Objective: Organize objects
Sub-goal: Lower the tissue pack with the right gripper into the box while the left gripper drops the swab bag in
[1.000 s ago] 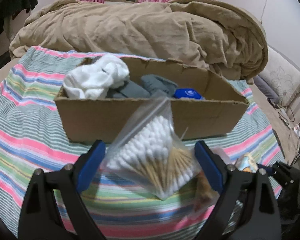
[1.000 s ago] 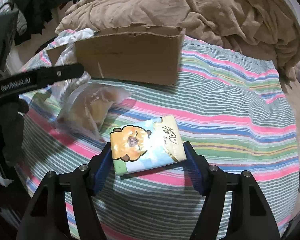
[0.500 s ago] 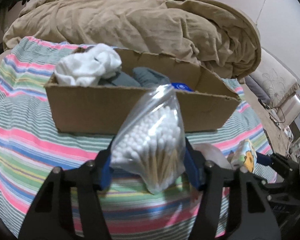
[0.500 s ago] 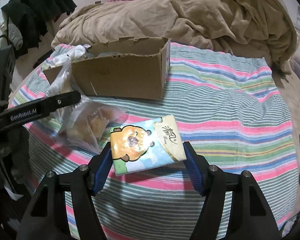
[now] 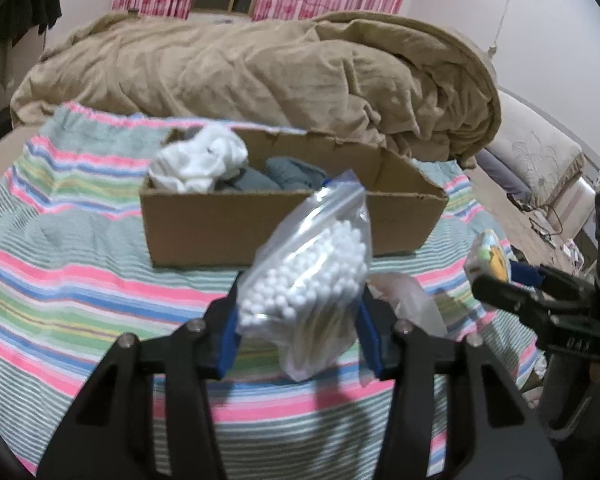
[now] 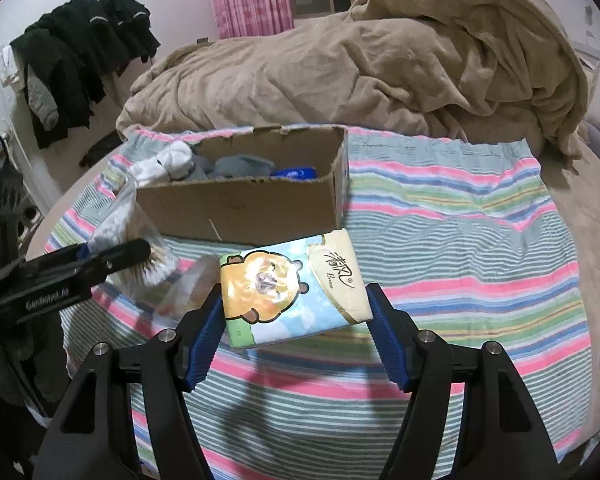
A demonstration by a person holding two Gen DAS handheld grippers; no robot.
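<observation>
The left tongs [image 5: 298, 320] are closing on a clear zip bag of cotton swabs [image 5: 312, 280]; the blue pads press the bag on both sides, and it stands up between them, lifted off the striped blanket [image 5: 80, 280]. The white swab heads point to the top of the bag and the wooden sticks gather at the bottom. The right tongs [image 6: 296, 312] are clenched on a tissue pack [image 6: 292, 286] with a cartoon bear printed on it; the pack lies almost flat between the two pads and is held above the blanket.

Behind both tongs a cardboard box [image 5: 260, 228] sits on the blanket, open at the top. Inside it there is a white cloth [image 5: 200, 160] at the left end, grey cloth [image 5: 288, 174] in the middle, and a blue thing [image 6: 294, 173] more to the right, which I cannot identify. Another clear plastic bag [image 5: 408, 304] lies on the blanket just beside the left tongs, between the two grippers; what is in it is not clear. A beige duvet [image 5: 280, 80] is piled on the bed behind the box, and dark clothes [image 6: 80, 52] hang at the left wall.
</observation>
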